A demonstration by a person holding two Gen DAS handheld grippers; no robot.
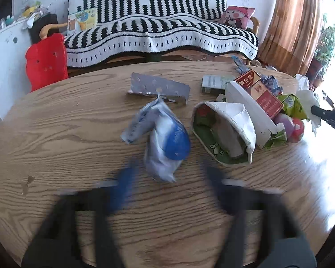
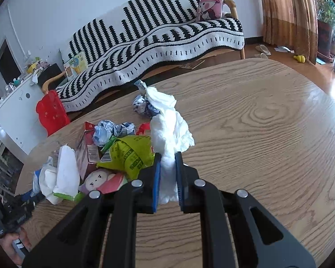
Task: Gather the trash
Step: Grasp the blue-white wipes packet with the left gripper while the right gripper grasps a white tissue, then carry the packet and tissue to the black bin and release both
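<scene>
White tissue (image 2: 167, 134) is clamped between the right gripper (image 2: 168, 174) pads, lifted just beside the trash pile (image 2: 114, 151) on the wooden table (image 2: 268, 134). Carry it over the pile before letting go. The left gripper (image 1: 167, 185) stands apart, nothing held; the blue-and-white plastic bag (image 1: 163, 138) lies left of the pile, just ahead of it.

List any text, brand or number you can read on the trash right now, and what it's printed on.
"黄金叶": gold characters on the red cigarette box.
Red cigarette carton: white print, too small to read.
Grey-green pack: print too small.
Blue and white plastic bag: lettering blurred.
Green snack bag: dark characters and barcode, unreadable.
</scene>
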